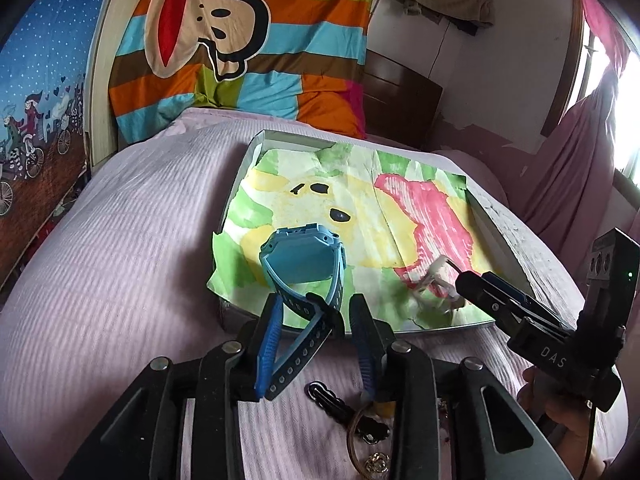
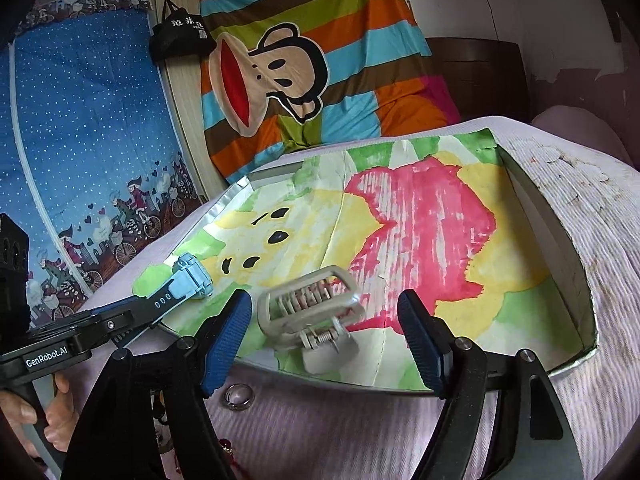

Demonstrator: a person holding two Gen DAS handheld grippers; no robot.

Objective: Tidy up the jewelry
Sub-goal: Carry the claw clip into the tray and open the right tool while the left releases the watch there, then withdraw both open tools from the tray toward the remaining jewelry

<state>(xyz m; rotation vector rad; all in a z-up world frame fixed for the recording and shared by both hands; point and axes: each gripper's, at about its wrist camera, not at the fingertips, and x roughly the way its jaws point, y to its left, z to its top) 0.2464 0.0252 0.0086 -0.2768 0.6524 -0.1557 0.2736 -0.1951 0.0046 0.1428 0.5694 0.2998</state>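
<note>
Ribbed blue fingers (image 2: 224, 340) gape around a toothed clip (image 2: 310, 314); left gripper (image 1: 316, 322) (rubbery strap) pinches watch (image 1: 302, 258).

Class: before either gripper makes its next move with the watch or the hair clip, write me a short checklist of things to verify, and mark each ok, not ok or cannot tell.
1. Watch held by the left gripper: cannot tell; the strap lies between the fingers.
2. Watch over the tray: ok.
3. Hair clip inside the tray: ok.
4. Right gripper open: ok.
5. Grippers apart from each other: ok.
6. All jewelry in the tray: not ok; a ring lies on the bed.
</note>
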